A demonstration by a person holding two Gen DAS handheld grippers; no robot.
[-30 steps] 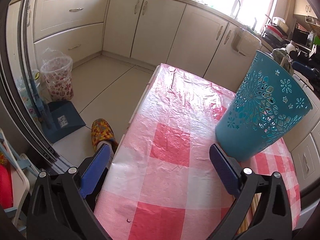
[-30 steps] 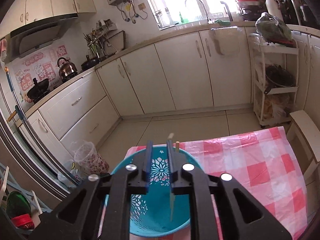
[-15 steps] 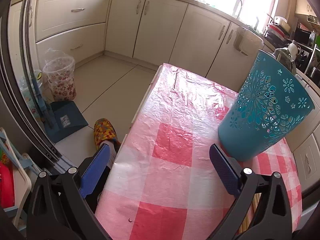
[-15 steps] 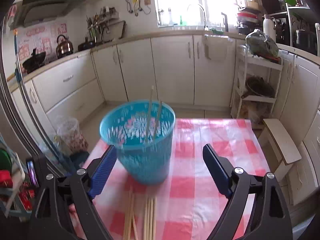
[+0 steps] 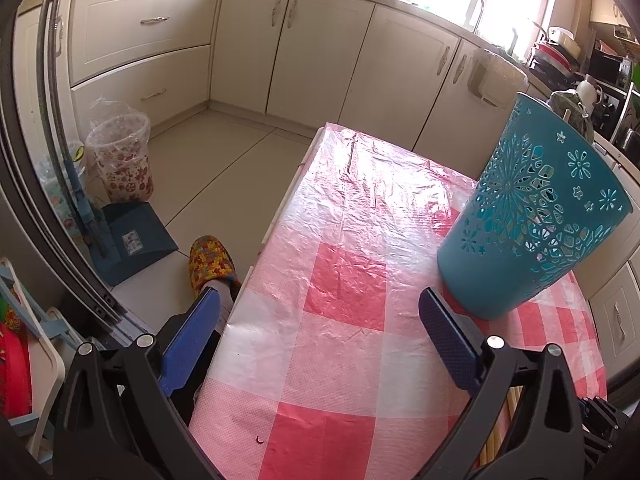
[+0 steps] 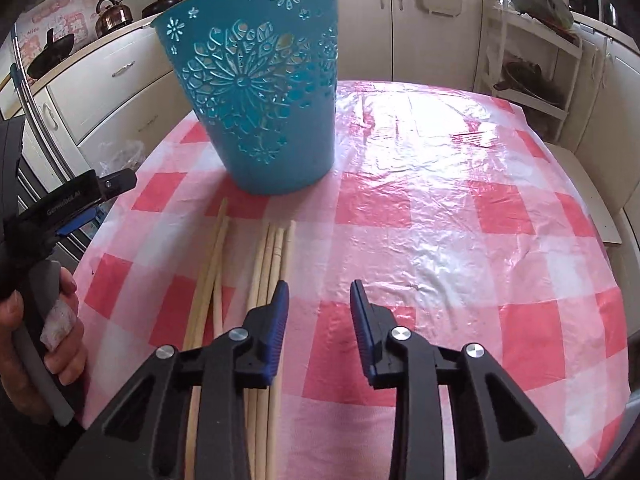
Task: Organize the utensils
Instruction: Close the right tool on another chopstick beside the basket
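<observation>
Chopsticks [image 6: 276,264] lie loose on the desk [image 6: 440,216] before the basket [image 6: 260,92]. Right tool [image 6: 318,300] closing, nothing between its pads, just beside them, likely for the next pick. Left tool [image 5: 320,336] wide open, empty, apart.

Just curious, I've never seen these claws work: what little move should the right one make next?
Probably slide left over the chopsticks lying before the blue basket. The right claw is closing with nothing between its jaws, only tablecloth beneath.
</observation>
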